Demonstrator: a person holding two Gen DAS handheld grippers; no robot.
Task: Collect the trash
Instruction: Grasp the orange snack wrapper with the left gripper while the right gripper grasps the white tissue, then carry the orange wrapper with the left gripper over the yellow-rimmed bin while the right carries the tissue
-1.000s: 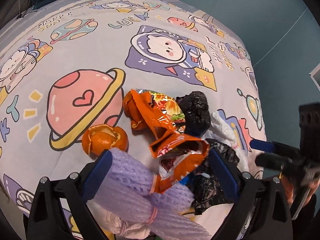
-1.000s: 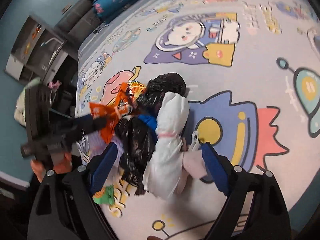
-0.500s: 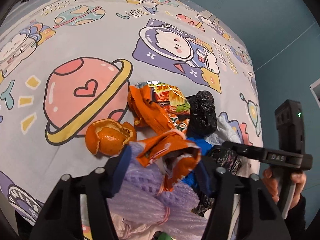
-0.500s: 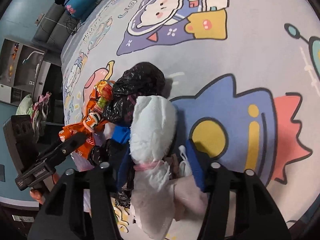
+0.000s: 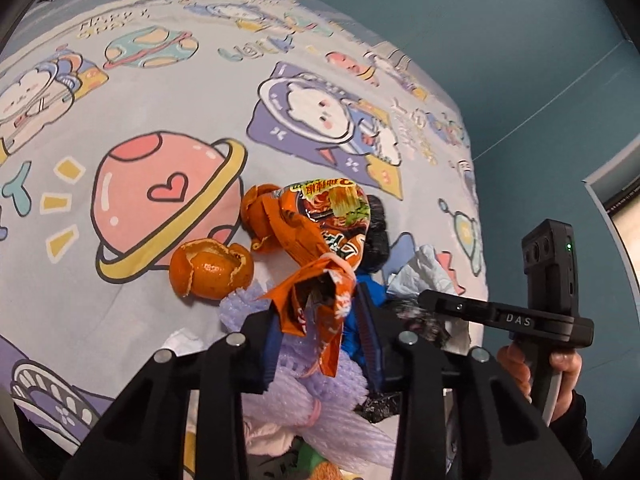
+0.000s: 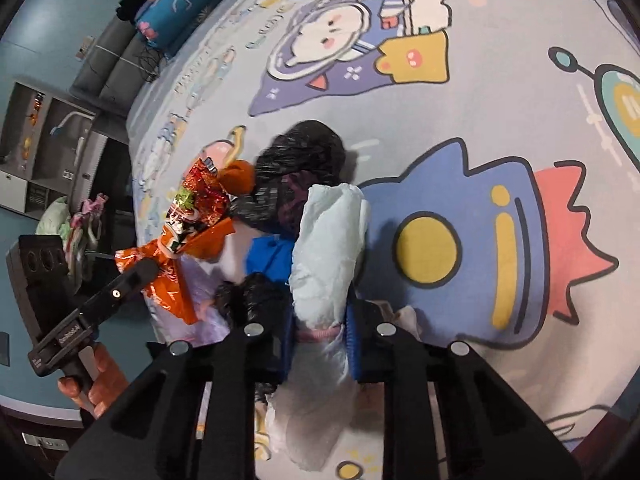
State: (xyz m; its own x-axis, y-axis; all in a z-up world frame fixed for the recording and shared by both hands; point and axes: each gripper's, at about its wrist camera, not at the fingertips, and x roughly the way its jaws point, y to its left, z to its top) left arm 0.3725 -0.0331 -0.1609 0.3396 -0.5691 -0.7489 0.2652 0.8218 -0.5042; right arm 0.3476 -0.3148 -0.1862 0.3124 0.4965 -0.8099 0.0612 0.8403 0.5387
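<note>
**Both grippers close on the trash**

Closing since the earlier frames, the left hand-held gripper (image 5: 320, 332) pinches an orange wrapper (image 5: 320, 248); the right hand-held gripper (image 6: 320, 344) pinches a white paper wad (image 6: 332, 248). Both lie on the cartoon bedsheet (image 5: 140, 80), teal wall (image 5: 500, 40) behind.

Trash heaped on the cartoon bedspread
Crumpled orange snack wrapper (image 5: 320, 248) tilts up at centre; orange peel (image 5: 212, 268) lies at its 9 o'clock, black bag (image 6: 300, 168) at 2 o'clock, pale-blue tissue wad (image 6: 328, 248) at 3 o'clock.
</note>
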